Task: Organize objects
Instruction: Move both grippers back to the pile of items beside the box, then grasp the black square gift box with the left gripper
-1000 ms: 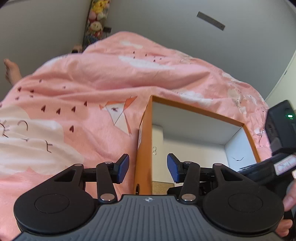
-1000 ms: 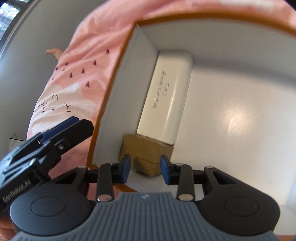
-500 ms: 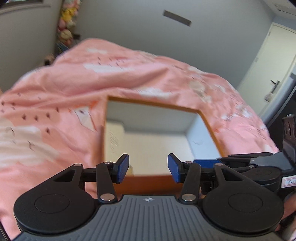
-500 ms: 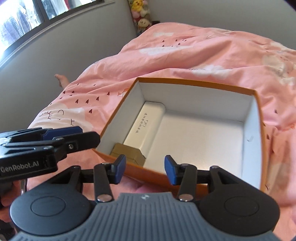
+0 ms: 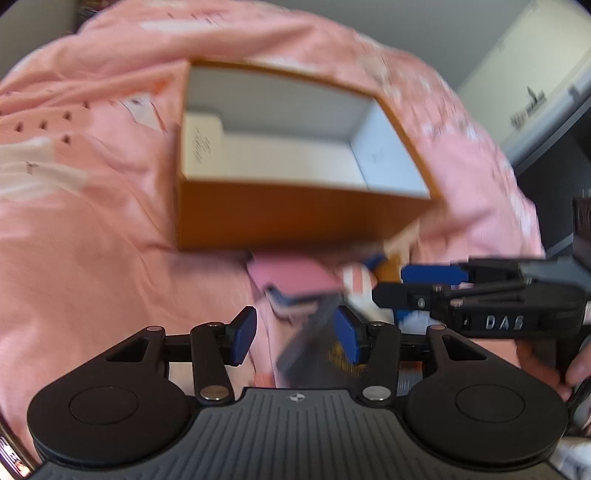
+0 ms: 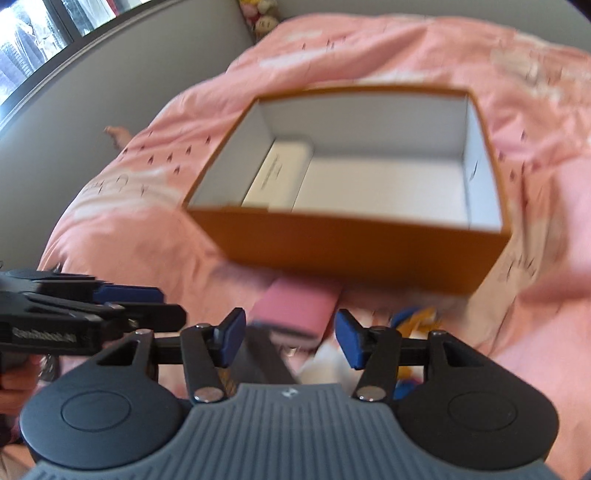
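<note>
An orange box [image 5: 295, 218] [image 6: 351, 240] with a white inside sits on the pink bedspread; a cream flat case [image 5: 199, 144] [image 6: 277, 177] lies along its left wall. In front of the box lie loose items: a pink case [image 5: 291, 275] [image 6: 295, 308], a dark booklet [image 5: 317, 354] and a blue-and-yellow toy [image 6: 413, 317]. My left gripper [image 5: 295, 338] hangs open above the booklet, nothing pinched. My right gripper [image 6: 291, 338] hovers over the pink case with its jaws opening and nothing gripped. Each gripper shows in the other's view [image 5: 432, 275] [image 6: 129, 295].
The pink bedspread [image 5: 92, 277] [image 6: 535, 147] is rumpled all around the box. A grey wall [image 6: 110, 81] and a window run along the left, soft toys [image 6: 262, 14] in the corner. A bare foot [image 6: 116, 134] rests at the bed's left edge.
Both grippers pulled back out of the box toward the near side, so the loose items in front of it came into view. The right jaws widened; the left jaws stayed about the same.
</note>
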`<state>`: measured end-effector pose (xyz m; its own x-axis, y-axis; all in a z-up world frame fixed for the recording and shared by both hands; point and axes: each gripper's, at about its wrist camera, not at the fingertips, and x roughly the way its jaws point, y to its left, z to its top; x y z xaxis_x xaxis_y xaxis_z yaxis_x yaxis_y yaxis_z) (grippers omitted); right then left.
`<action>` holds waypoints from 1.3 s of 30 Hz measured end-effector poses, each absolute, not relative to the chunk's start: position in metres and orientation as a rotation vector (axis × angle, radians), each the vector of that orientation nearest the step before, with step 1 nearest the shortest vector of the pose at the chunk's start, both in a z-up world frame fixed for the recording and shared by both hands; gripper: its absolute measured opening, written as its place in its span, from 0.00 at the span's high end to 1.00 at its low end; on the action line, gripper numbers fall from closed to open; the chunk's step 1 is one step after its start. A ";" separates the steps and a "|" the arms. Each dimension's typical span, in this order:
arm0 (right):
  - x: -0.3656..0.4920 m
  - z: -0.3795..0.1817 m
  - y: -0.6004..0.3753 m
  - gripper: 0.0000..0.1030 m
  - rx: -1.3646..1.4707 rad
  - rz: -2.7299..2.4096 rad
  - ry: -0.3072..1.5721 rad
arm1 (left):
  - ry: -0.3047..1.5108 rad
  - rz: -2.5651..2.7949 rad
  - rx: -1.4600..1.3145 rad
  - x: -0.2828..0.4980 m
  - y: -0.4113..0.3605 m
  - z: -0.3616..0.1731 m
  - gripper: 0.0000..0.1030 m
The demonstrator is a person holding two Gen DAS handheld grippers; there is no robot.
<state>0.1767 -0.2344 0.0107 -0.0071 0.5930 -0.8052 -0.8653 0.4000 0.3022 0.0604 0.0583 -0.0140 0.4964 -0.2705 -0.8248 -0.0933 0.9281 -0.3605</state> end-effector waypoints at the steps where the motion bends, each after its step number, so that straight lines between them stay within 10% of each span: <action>1: 0.176 0.008 -0.237 0.46 -0.325 1.177 1.077 | 1.060 -0.127 -0.372 0.060 0.055 -0.017 0.41; 7: 0.171 -0.006 -0.253 0.55 -0.329 1.157 1.150 | 1.065 -0.243 -0.284 0.062 0.034 -0.028 0.22; 26: 0.183 -0.024 -0.254 0.64 -0.290 1.117 1.217 | 1.148 -0.414 -0.584 0.098 0.060 -0.085 0.14; 39: 0.182 -0.016 -0.254 0.69 -0.346 1.085 1.168 | 1.139 -0.385 -0.750 0.074 0.068 -0.064 0.52</action>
